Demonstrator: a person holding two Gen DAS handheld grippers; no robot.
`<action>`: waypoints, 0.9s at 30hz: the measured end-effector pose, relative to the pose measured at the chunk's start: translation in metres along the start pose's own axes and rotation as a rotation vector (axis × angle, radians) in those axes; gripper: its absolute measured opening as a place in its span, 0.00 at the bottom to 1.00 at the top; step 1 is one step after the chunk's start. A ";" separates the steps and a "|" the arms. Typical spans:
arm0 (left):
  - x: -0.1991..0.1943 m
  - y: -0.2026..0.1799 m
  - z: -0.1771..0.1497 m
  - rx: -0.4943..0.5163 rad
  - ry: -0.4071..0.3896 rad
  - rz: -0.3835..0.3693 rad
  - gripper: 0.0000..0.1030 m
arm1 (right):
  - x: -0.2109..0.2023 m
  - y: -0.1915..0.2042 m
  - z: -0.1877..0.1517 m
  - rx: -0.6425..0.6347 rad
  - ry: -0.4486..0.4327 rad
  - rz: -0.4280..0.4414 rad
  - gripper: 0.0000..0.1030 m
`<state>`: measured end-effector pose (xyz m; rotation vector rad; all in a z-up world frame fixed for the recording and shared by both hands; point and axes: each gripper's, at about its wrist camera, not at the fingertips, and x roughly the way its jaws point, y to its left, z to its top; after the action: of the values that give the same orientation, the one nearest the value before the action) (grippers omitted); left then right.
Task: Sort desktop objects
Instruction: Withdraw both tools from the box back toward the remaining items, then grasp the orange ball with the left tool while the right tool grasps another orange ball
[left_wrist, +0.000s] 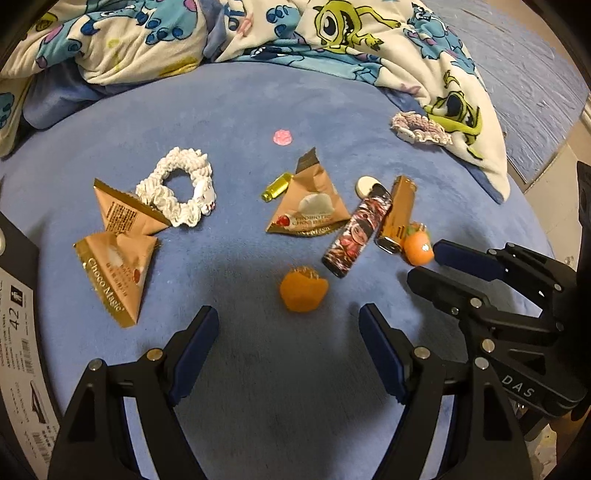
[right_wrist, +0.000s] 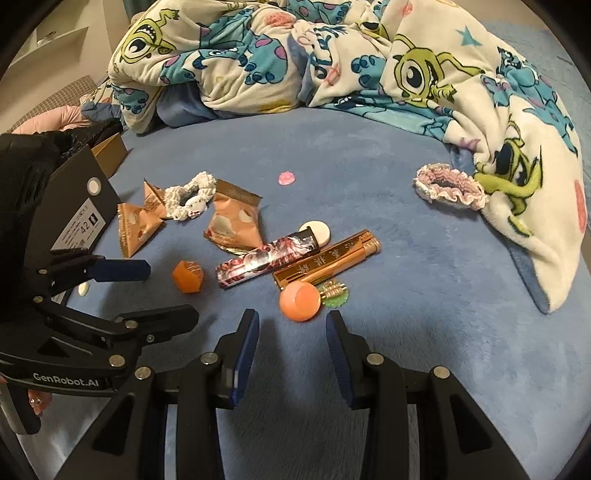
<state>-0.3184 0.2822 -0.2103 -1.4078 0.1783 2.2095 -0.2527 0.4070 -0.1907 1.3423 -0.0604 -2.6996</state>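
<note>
Spread over a blue plush bed cover (left_wrist: 229, 122): small things for sorting, backed along the far edge by a rumpled white fleece blanket printed with cartoon monsters (right_wrist: 280, 48).

Nearest the left gripper (left_wrist: 288, 325), jaws released and wide with nothing between them: an orange faceted plastic charm (left_wrist: 303, 293), just ahead on the cover. At the left edge, a black cardboard box with a white label (left_wrist: 18, 332).

Toward the left edge of the bed: two tan triangular snack packets (left_wrist: 118, 273), one overlapping the other, and a white ruffled fabric scrunchie (left_wrist: 177, 192) touching the farther packet.

Mid-cover: a third tan triangular snack packet (left_wrist: 308, 206), a small yellow-green glass vial (left_wrist: 275, 187) touching its left side, and farther back a small pink flower-shaped bead (left_wrist: 282, 137), apart from the rest.

Right of that packet, side by side and touching: a dark cylindrical lighter with a red-and-white pattern (right_wrist: 267, 260) and a gold metallic rectangular lighter (right_wrist: 327, 260), with a white oval disc (right_wrist: 316, 232) at the patterned lighter's far end.

Just ahead of the right gripper (right_wrist: 291, 325), jaws parted partway and empty: an orange round glossy ball charm (right_wrist: 299, 301) beside a green toothed clip piece (right_wrist: 334, 294).

By the blanket at the right edge: a pink-and-white ruffled scrunchie (right_wrist: 448, 186).
</note>
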 end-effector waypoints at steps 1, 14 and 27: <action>0.001 -0.001 0.001 0.005 -0.004 0.003 0.76 | 0.003 -0.001 0.001 0.000 0.001 0.000 0.37; 0.011 -0.007 0.003 0.047 -0.023 0.067 0.67 | 0.014 0.000 0.005 -0.021 -0.013 -0.006 0.37; 0.012 -0.007 0.005 0.028 -0.048 0.092 0.51 | 0.013 0.004 0.003 -0.043 -0.028 -0.044 0.24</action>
<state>-0.3233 0.2944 -0.2175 -1.3546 0.2610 2.3039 -0.2621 0.4010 -0.1989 1.3089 0.0250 -2.7393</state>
